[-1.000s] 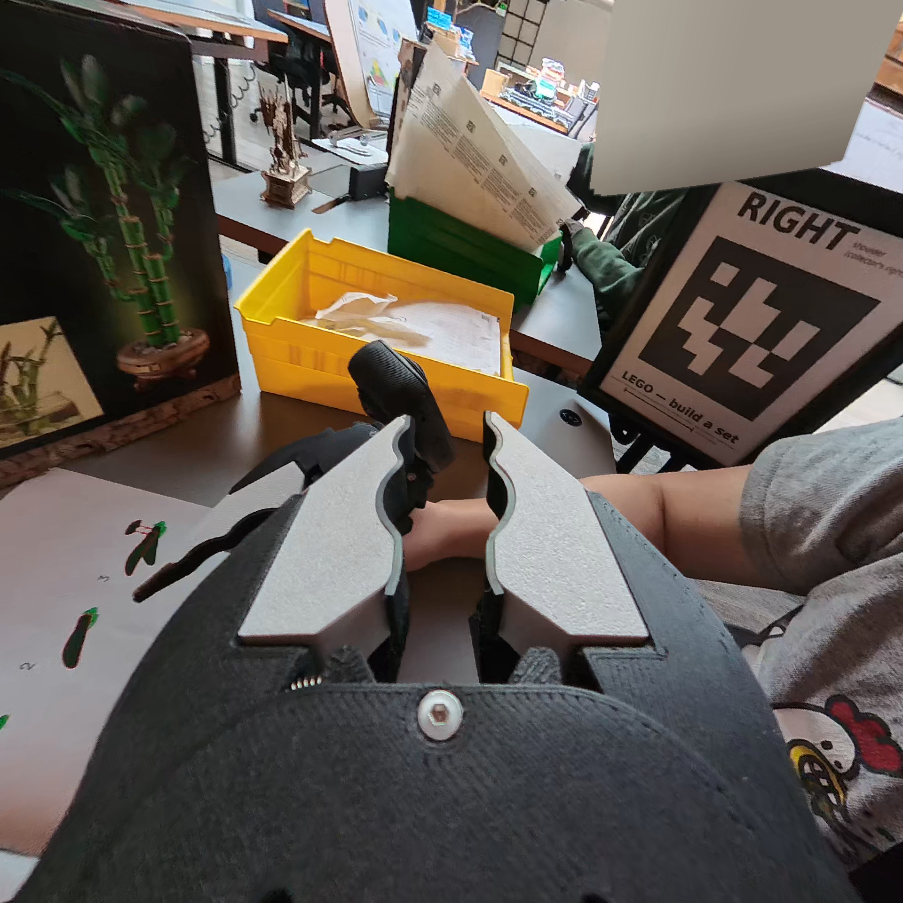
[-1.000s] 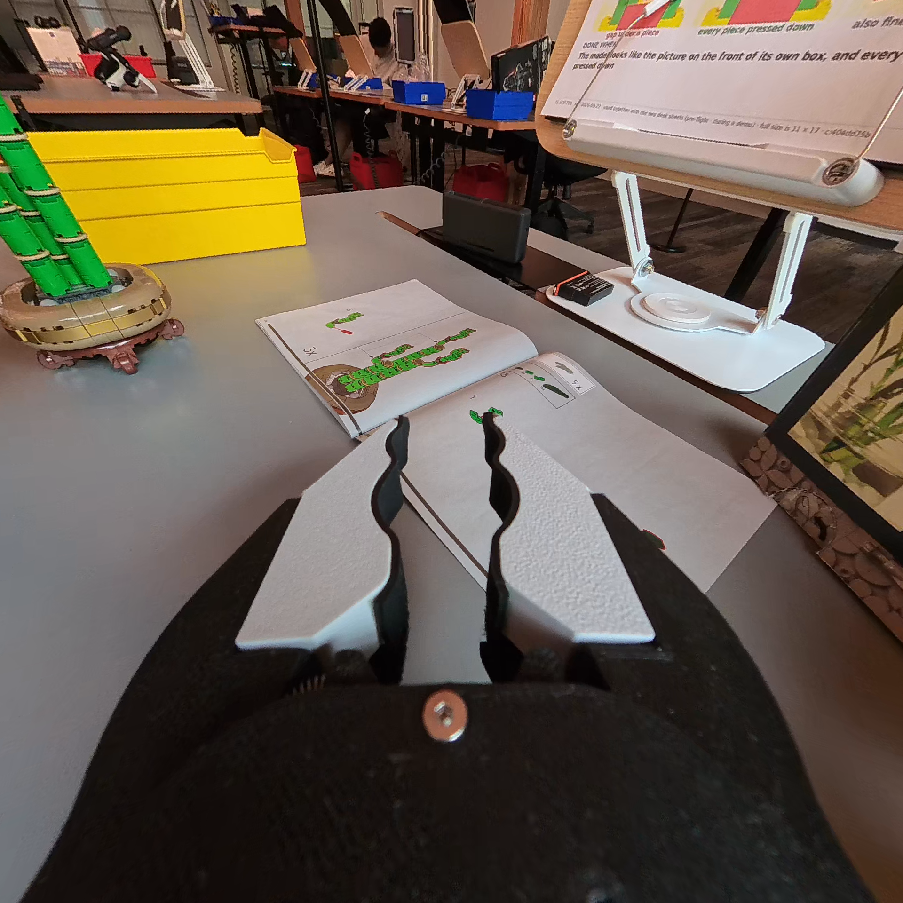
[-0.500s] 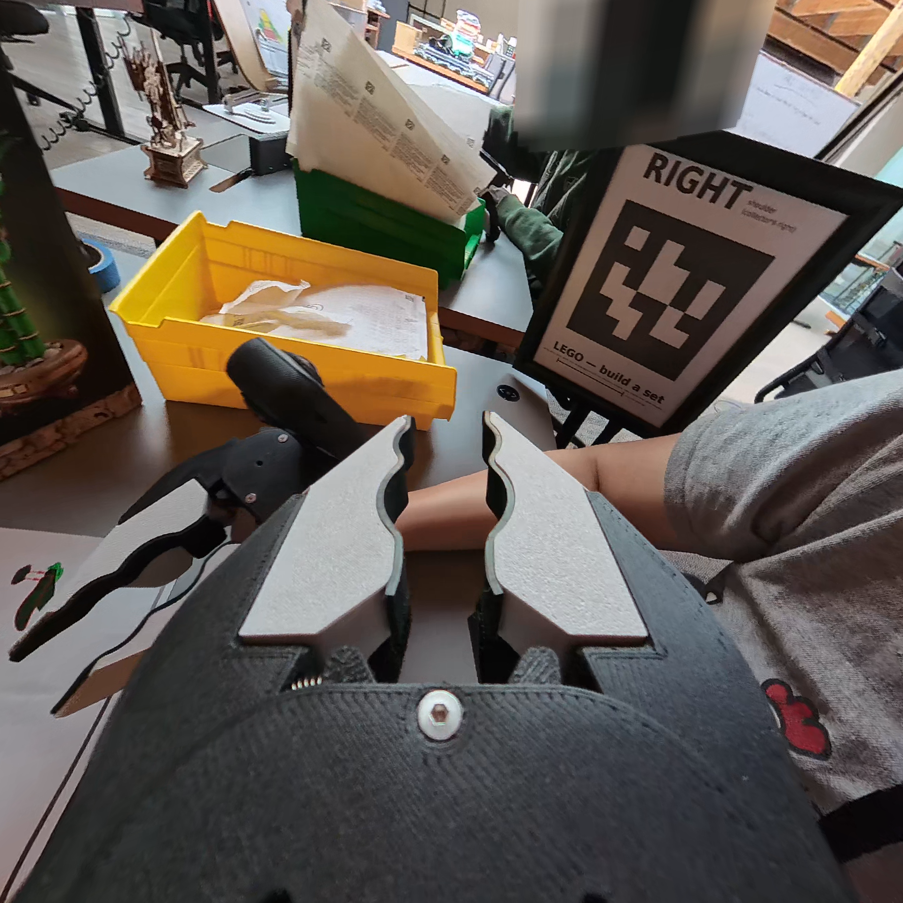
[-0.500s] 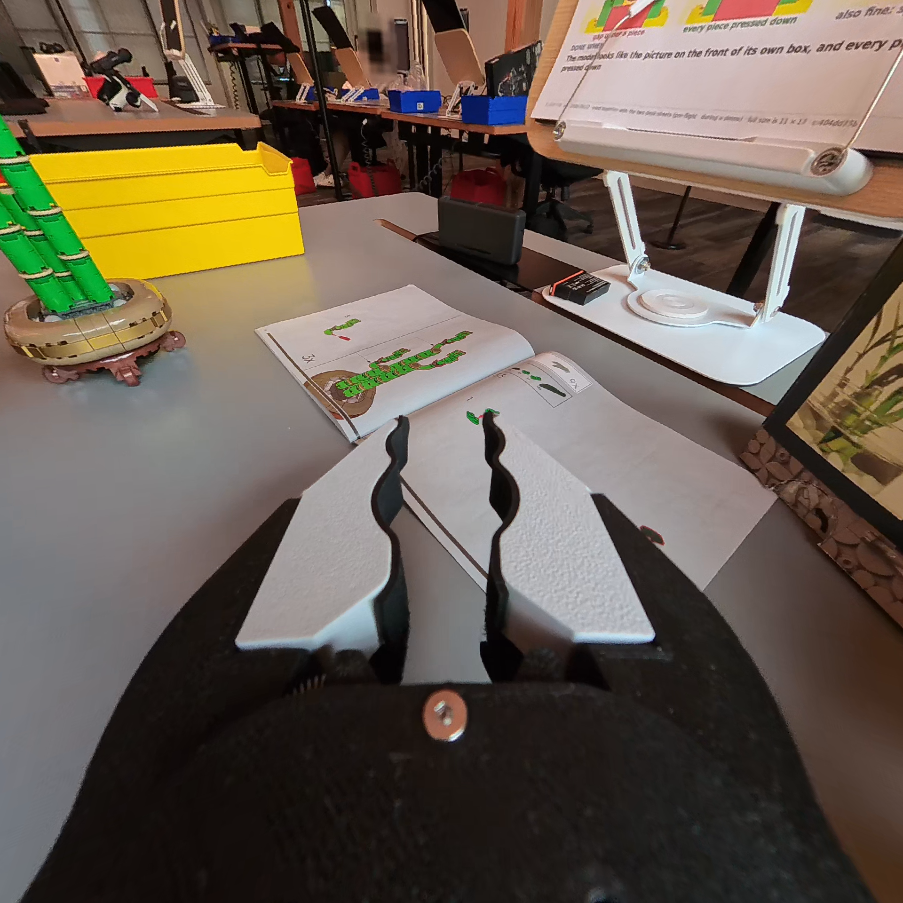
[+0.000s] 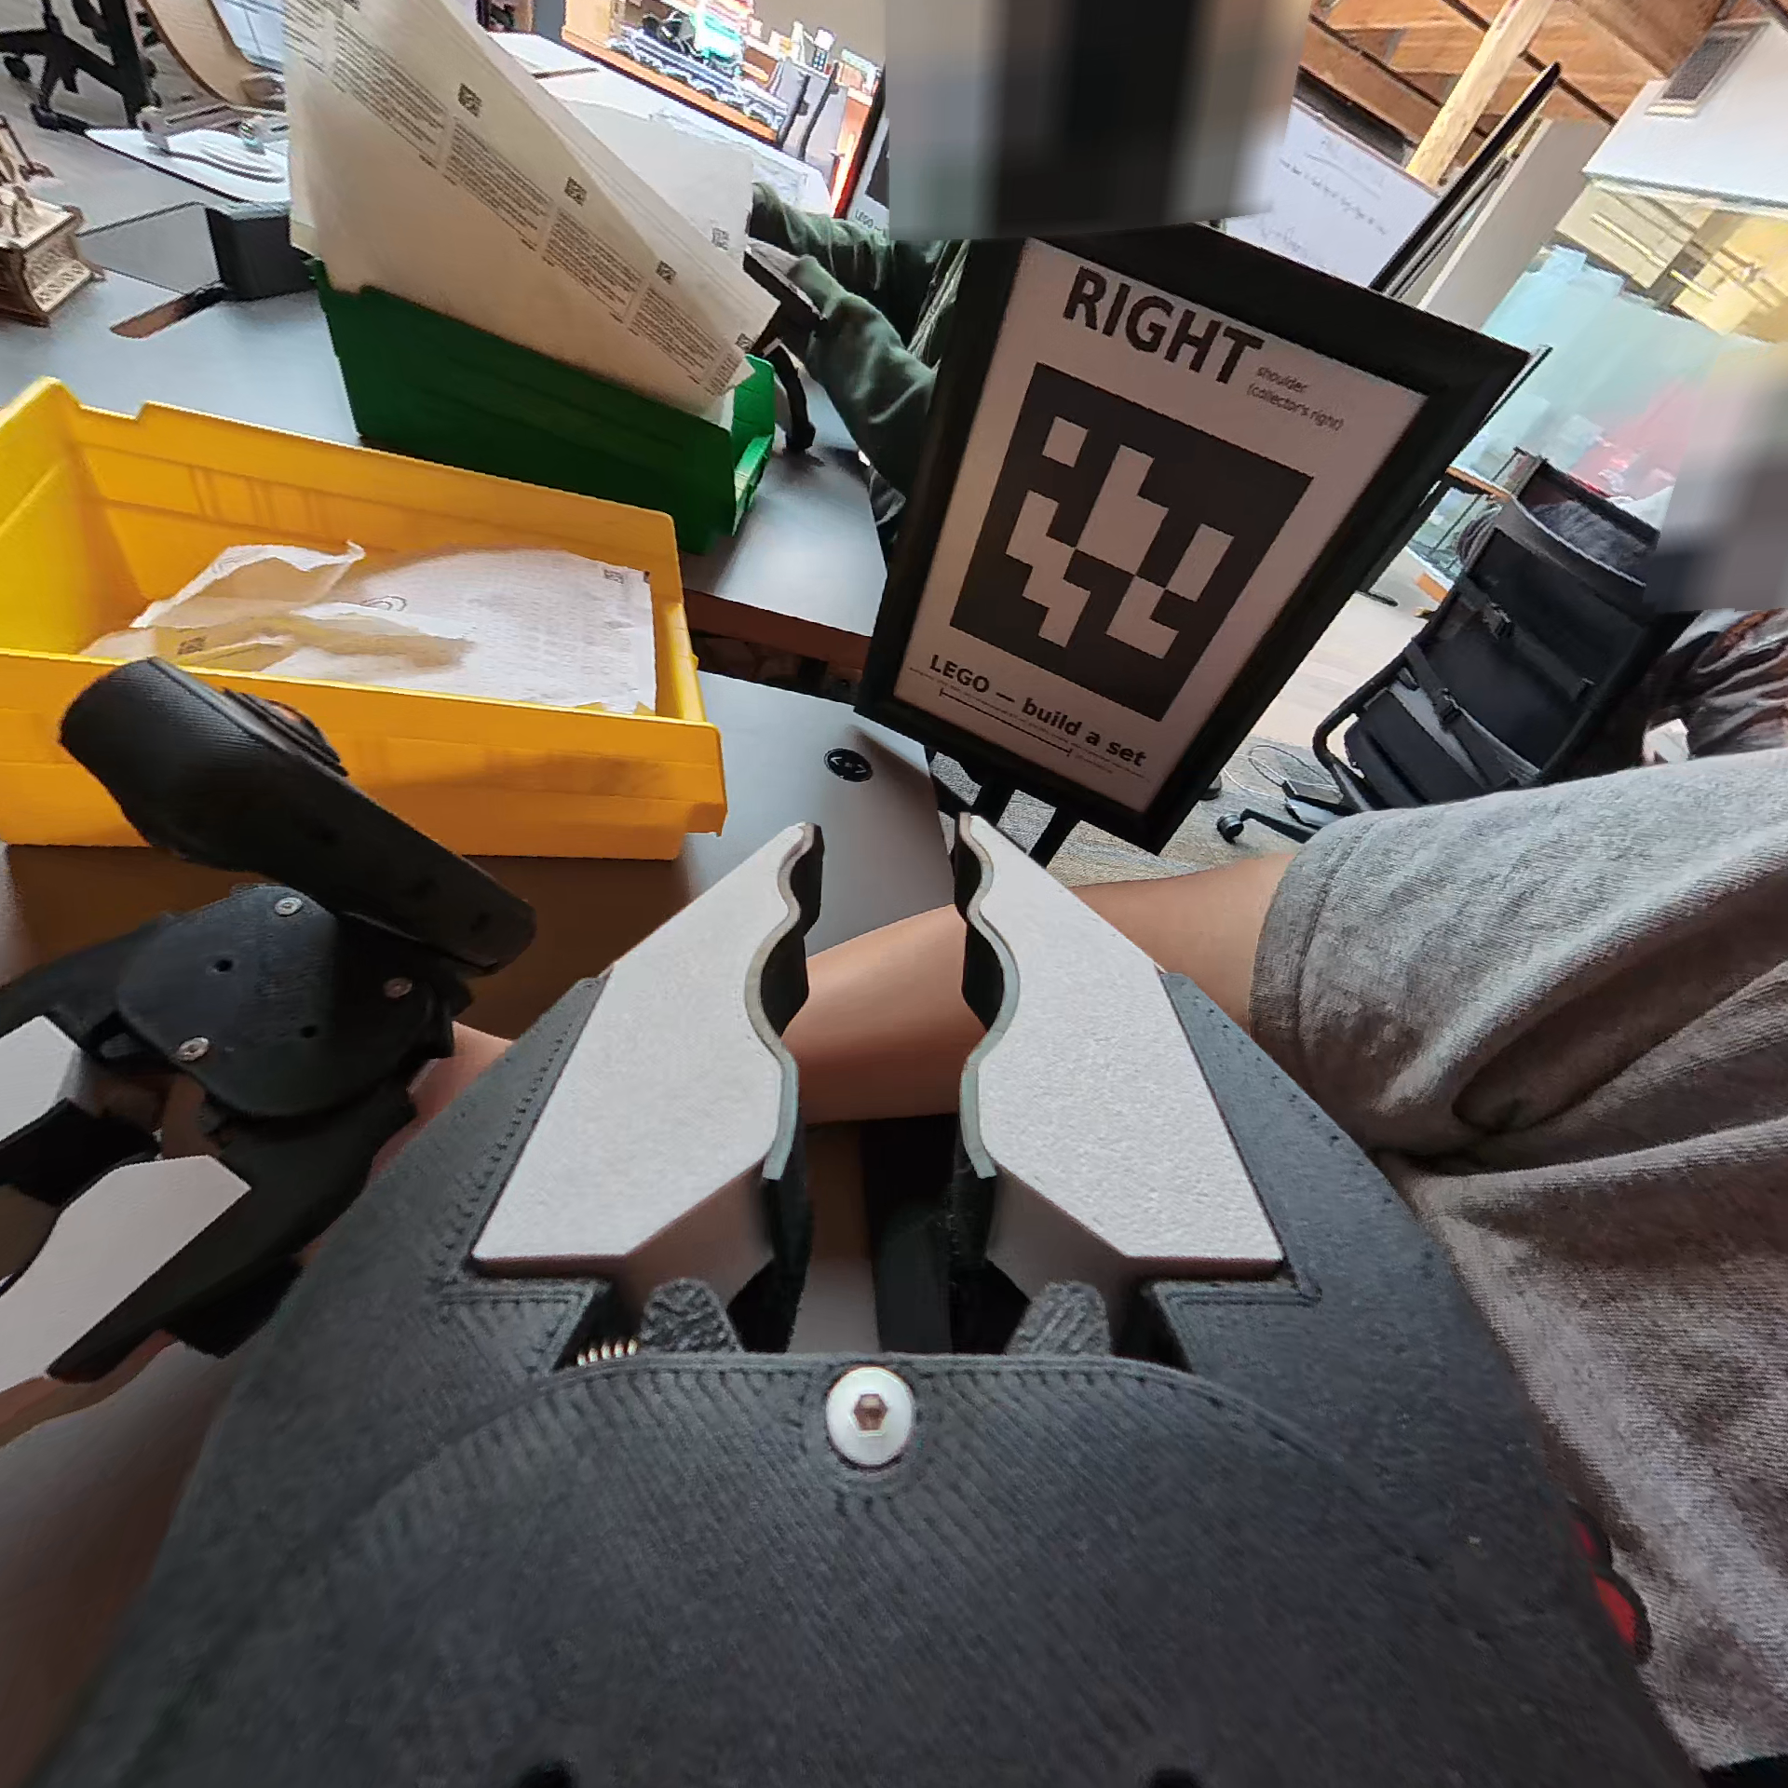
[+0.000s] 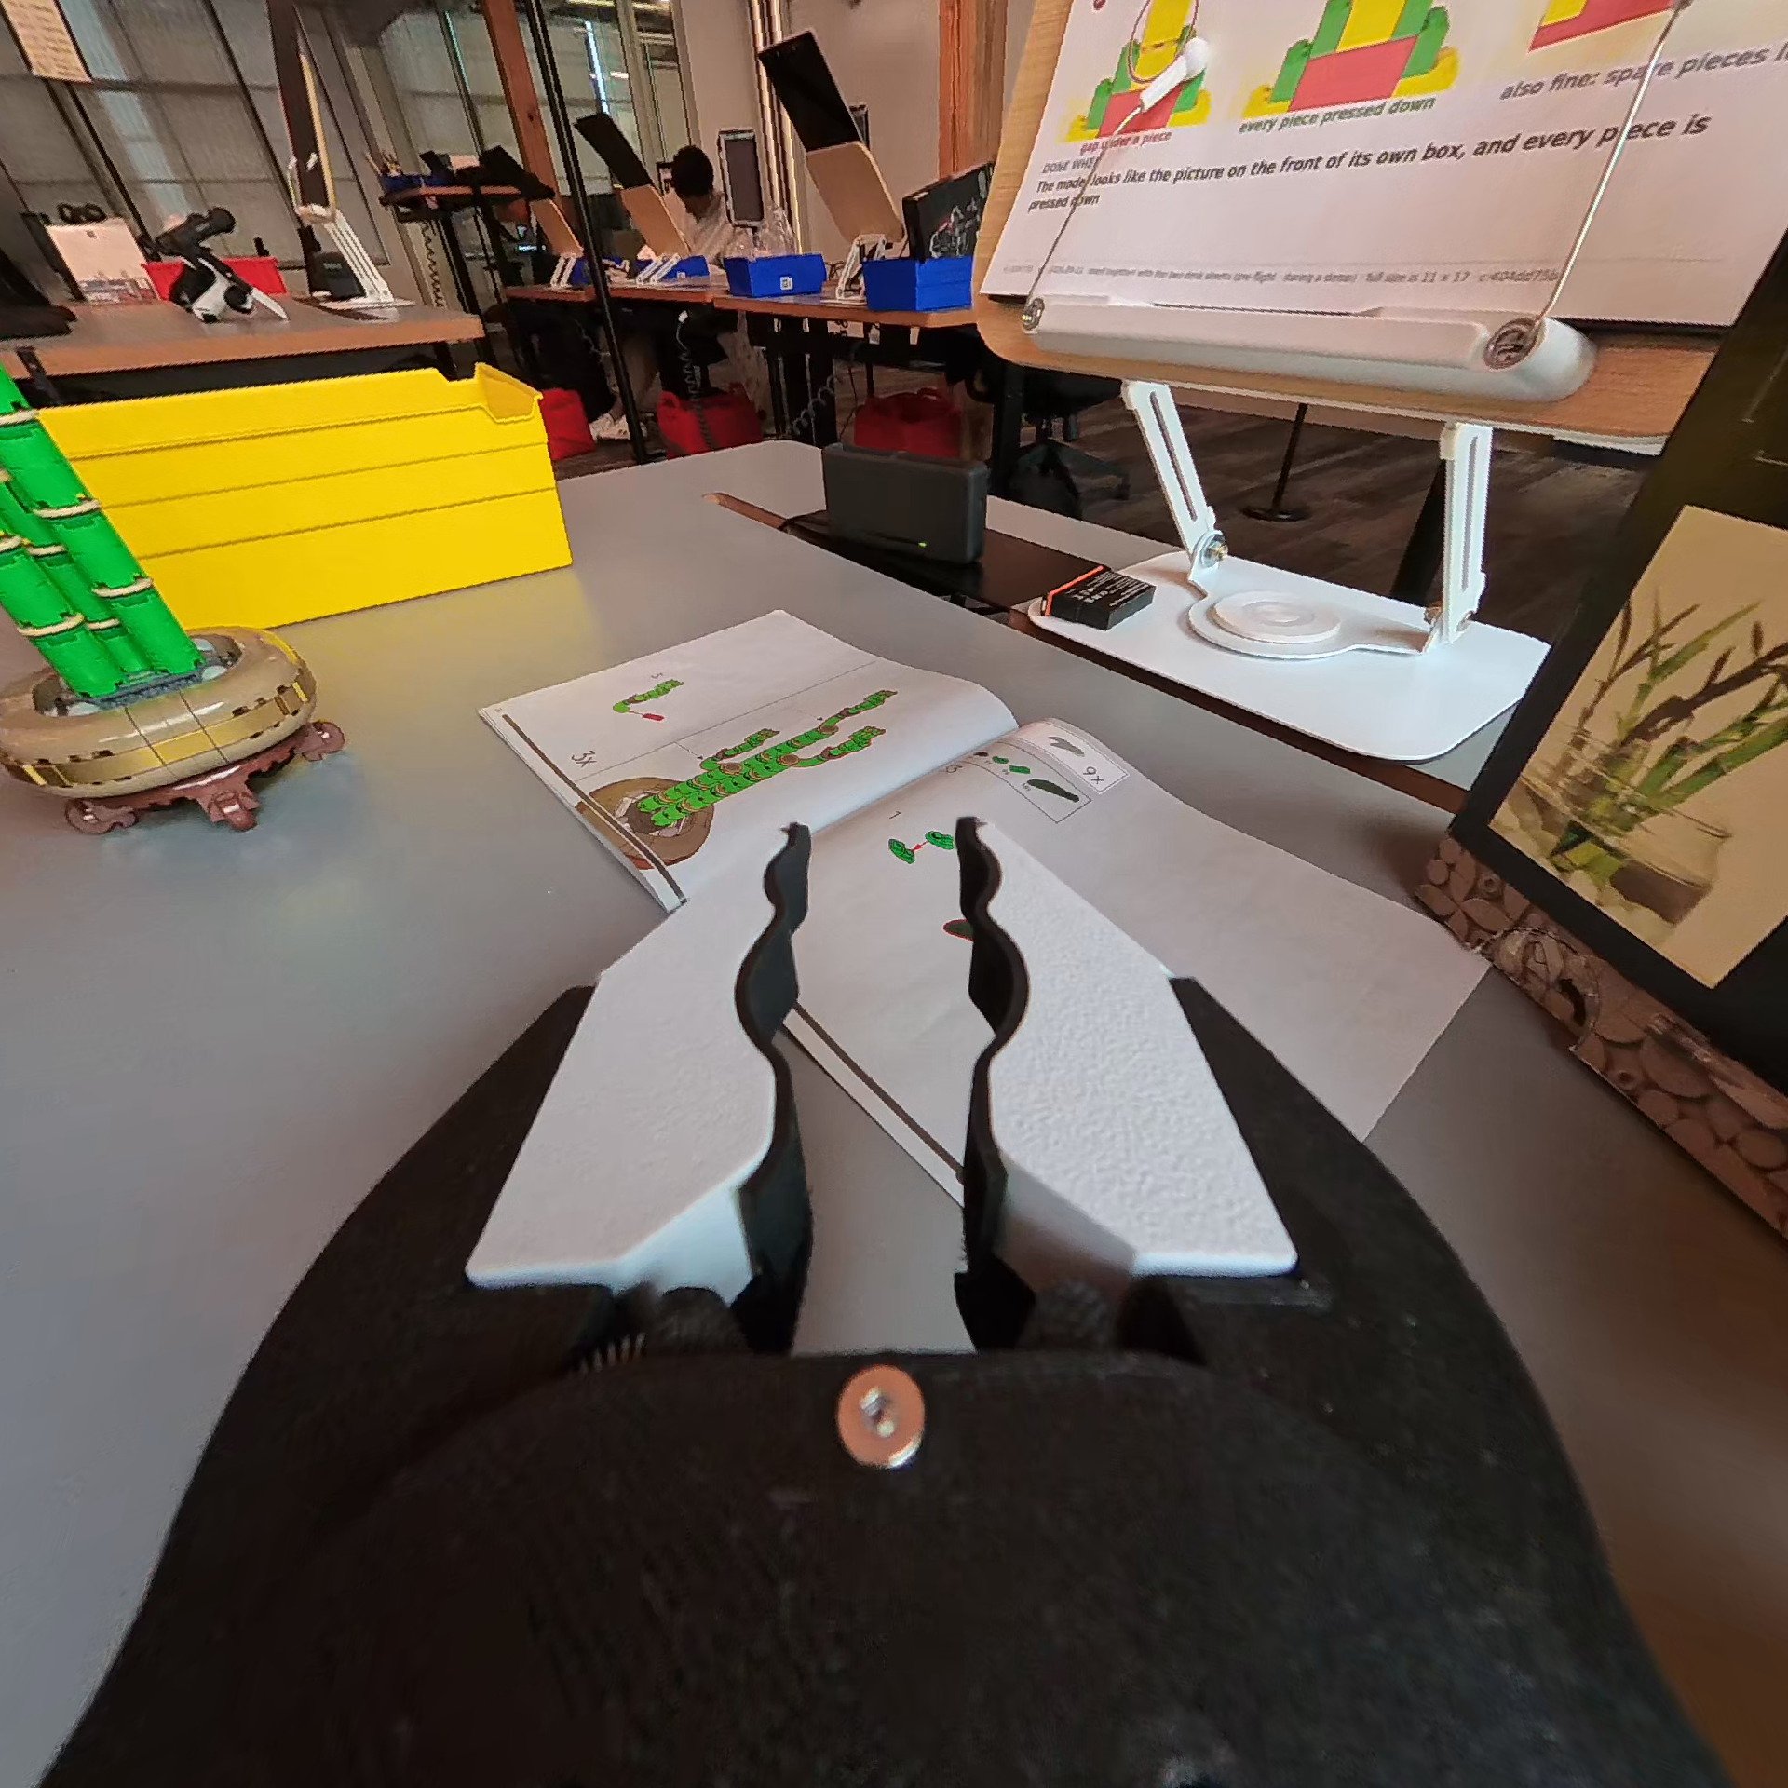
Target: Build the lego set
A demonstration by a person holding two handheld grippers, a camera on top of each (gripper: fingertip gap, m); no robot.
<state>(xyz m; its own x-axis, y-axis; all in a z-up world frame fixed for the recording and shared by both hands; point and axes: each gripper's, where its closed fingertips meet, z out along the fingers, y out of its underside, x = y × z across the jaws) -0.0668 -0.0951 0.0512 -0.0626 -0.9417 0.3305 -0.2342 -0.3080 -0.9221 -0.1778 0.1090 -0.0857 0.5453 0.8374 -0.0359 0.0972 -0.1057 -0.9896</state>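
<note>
The green bamboo lego model point(image 6: 87, 619) stands in its tan round pot on the grey table point(image 6: 290, 968) at the far left. An open instruction booklet point(image 6: 774, 735) lies in front of my right gripper point(image 6: 880, 837), which is open and empty, low over the near page. My left gripper point(image 5: 885, 842) is open and empty, held above a person's bare forearm point(image 5: 871, 1026). The right gripper also shows in the left wrist view point(image 5: 223, 1016), at the left edge. No loose lego piece is in view.
A yellow bin point(image 5: 387, 774) holding paper bags and a green bin point(image 5: 542, 426) of sheets stand beyond the left gripper, beside a framed marker sign point(image 5: 1113, 542). The right wrist view shows a yellow bin point(image 6: 310, 503), a white document stand point(image 6: 1306, 629), a black case point(image 6: 905, 503) and the set's box point(image 6: 1645, 774).
The left wrist view has swung right: the set's box has left it, and the sign and the forearm are nearer. The right gripper has crept forward over the booklet. Both stay open.
</note>
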